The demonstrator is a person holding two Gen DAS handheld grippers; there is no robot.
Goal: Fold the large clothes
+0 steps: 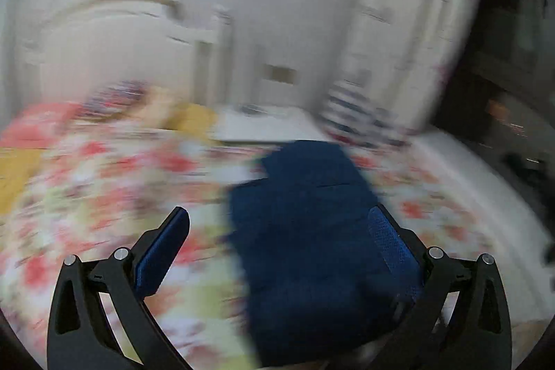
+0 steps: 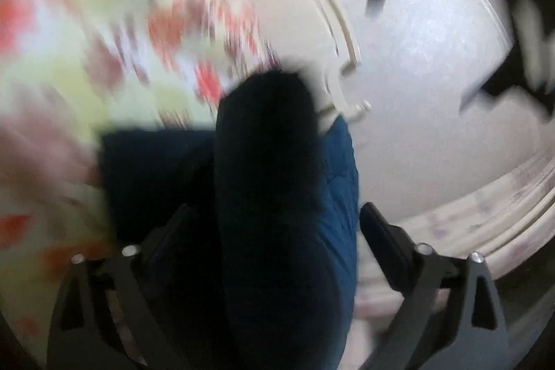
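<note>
A dark blue garment (image 1: pixel 305 231) lies folded on a bed with a floral cover (image 1: pixel 104 196). In the left wrist view my left gripper (image 1: pixel 281 227) is open, its jaws wide apart, and the garment lies against the right finger (image 1: pixel 392 241). In the right wrist view the same blue garment (image 2: pixel 277 214) bulges up between the fingers of my right gripper (image 2: pixel 277 224), which is open with jaws wide apart. Both views are motion-blurred.
A cream headboard (image 1: pixel 114 33) and a white wall stand behind the bed. A yellow pillow (image 1: pixel 197 120) and a striped cloth (image 1: pixel 353 113) lie at the far side. A patterned curtain (image 1: pixel 416 6) hangs at the right. Dark furniture (image 1: pixel 513 58) stands at the far right.
</note>
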